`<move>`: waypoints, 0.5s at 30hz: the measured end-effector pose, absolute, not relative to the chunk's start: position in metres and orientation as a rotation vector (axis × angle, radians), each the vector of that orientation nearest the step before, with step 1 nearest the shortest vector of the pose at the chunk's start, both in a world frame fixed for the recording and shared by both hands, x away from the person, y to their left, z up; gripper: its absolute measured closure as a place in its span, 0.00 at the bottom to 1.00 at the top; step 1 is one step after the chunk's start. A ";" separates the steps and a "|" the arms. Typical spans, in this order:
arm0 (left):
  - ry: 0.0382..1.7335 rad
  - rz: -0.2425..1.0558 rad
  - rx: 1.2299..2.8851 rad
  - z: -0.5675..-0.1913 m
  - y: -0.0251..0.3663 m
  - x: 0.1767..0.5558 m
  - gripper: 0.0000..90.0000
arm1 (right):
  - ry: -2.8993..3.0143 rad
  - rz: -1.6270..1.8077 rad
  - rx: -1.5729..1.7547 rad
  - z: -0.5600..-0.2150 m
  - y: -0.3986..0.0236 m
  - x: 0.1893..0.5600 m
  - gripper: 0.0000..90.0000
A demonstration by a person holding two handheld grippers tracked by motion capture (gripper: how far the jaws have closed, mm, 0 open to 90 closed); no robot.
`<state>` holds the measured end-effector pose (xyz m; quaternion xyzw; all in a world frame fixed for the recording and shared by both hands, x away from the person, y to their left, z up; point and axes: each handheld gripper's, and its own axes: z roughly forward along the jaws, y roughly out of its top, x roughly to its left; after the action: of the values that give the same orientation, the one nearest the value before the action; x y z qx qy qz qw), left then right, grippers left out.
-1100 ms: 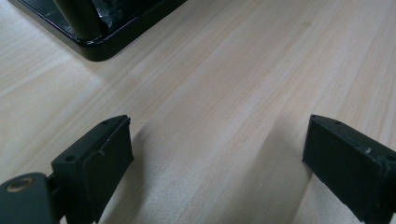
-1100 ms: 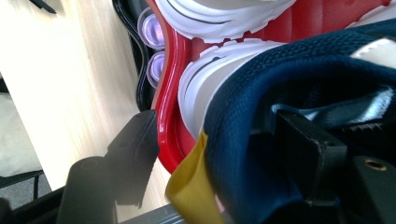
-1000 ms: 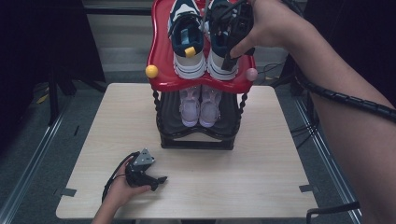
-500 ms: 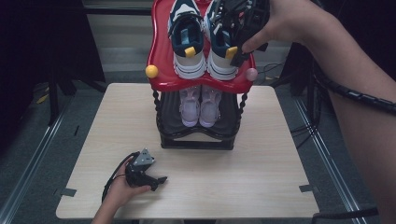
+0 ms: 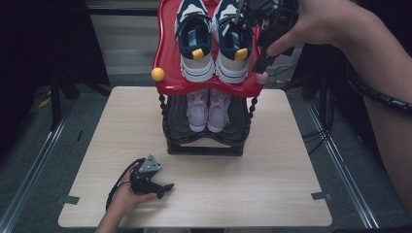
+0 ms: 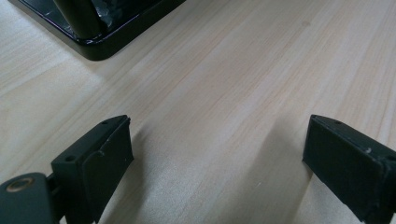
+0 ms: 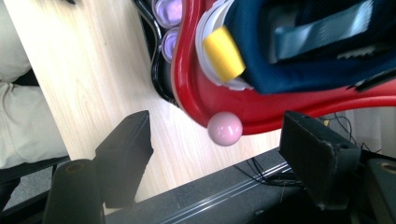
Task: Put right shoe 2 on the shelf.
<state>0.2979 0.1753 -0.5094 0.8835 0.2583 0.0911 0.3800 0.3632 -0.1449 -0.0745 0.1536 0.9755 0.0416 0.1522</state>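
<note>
Overhead, right hand-held gripper (image 7: 215, 149) wide open, pink ball (image 7: 224, 129) between jaws, untouched.

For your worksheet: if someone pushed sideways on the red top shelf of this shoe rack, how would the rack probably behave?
The rack would probably tip or wobble rather than slide: its red top shelf overhangs the black base and carries two navy sneakers high up. The thin twisted posts look likely to flex.

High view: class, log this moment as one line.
left hand-held gripper: open, on table | right hand-held gripper: open, beside red shelf | navy shoes: on shelf
</note>
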 end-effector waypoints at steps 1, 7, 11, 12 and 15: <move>0.659 0.233 2.256 -0.509 0.175 0.298 0.09 | 2.803 0.121 0.450 -0.075 -0.146 0.362 0.27; 0.659 0.233 2.256 -0.509 0.175 0.298 0.09 | 2.822 0.122 0.471 -0.080 -0.154 0.355 0.26; 0.659 0.233 2.256 -0.509 0.175 0.298 0.09 | 2.834 0.125 0.475 -0.081 -0.159 0.349 0.26; 0.660 0.232 2.256 -0.509 0.175 0.298 0.09 | 2.833 0.126 0.476 -0.082 -0.161 0.348 0.26; 0.661 0.231 2.256 -0.509 0.175 0.298 0.09 | 2.836 0.129 0.488 -0.085 -0.167 0.346 0.26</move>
<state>0.2978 0.1753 -0.5095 0.8834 0.2588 0.0906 0.3800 0.3460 -0.1672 -0.0849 0.1681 0.9761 0.0443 0.1304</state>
